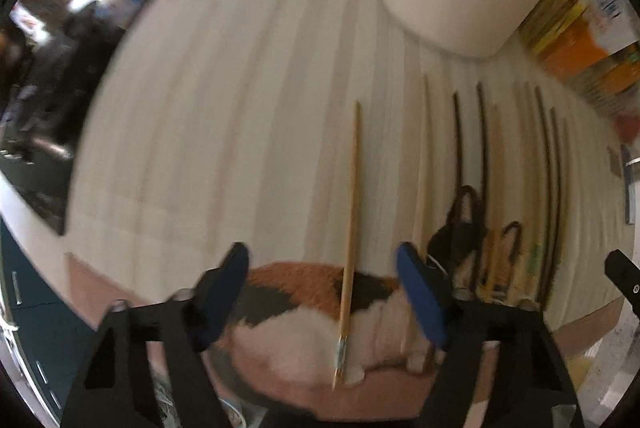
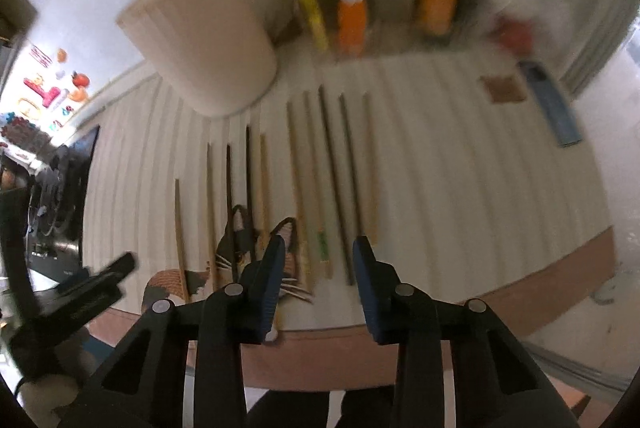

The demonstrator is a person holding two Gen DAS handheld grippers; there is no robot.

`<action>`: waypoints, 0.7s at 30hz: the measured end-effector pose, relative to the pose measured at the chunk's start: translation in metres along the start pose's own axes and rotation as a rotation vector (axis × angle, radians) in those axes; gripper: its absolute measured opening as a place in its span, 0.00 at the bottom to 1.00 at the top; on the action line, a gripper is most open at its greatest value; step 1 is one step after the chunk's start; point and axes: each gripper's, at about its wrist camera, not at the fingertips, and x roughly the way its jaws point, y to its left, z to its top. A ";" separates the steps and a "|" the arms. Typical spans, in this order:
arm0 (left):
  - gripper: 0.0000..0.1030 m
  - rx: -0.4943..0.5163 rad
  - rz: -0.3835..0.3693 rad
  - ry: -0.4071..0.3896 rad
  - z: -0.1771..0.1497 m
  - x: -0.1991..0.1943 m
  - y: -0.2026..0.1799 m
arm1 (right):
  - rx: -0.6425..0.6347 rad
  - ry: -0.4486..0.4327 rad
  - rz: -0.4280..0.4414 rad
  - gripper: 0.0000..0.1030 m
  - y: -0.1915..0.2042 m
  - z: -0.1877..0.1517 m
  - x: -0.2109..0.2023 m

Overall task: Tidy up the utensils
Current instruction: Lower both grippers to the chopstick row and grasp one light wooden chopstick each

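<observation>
Left hand-held gripper [image 1: 324,292] hangs over a pale chopstick [image 1: 350,228] lying between its parted blue pads, not pinched. Right hand-held gripper [image 2: 320,284] is likewise unclenched above the row of chopsticks [image 2: 340,184], which lie side by side on a striped cat-print mat [image 2: 460,188] on the tabletop, near a cream cup [image 2: 208,40]

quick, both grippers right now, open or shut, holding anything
left gripper: open, empty, above the light chopstick.
right gripper: open, empty, above the row of chopsticks.
</observation>
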 end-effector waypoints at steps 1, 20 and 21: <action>0.53 0.003 -0.009 0.016 0.001 0.011 -0.001 | -0.006 0.026 -0.003 0.35 0.006 0.004 0.015; 0.04 0.151 -0.058 0.040 0.014 0.018 -0.008 | -0.106 0.307 -0.087 0.20 0.086 0.028 0.165; 0.04 0.158 -0.068 0.042 0.015 0.016 -0.009 | -0.091 0.321 -0.096 0.12 0.085 0.025 0.167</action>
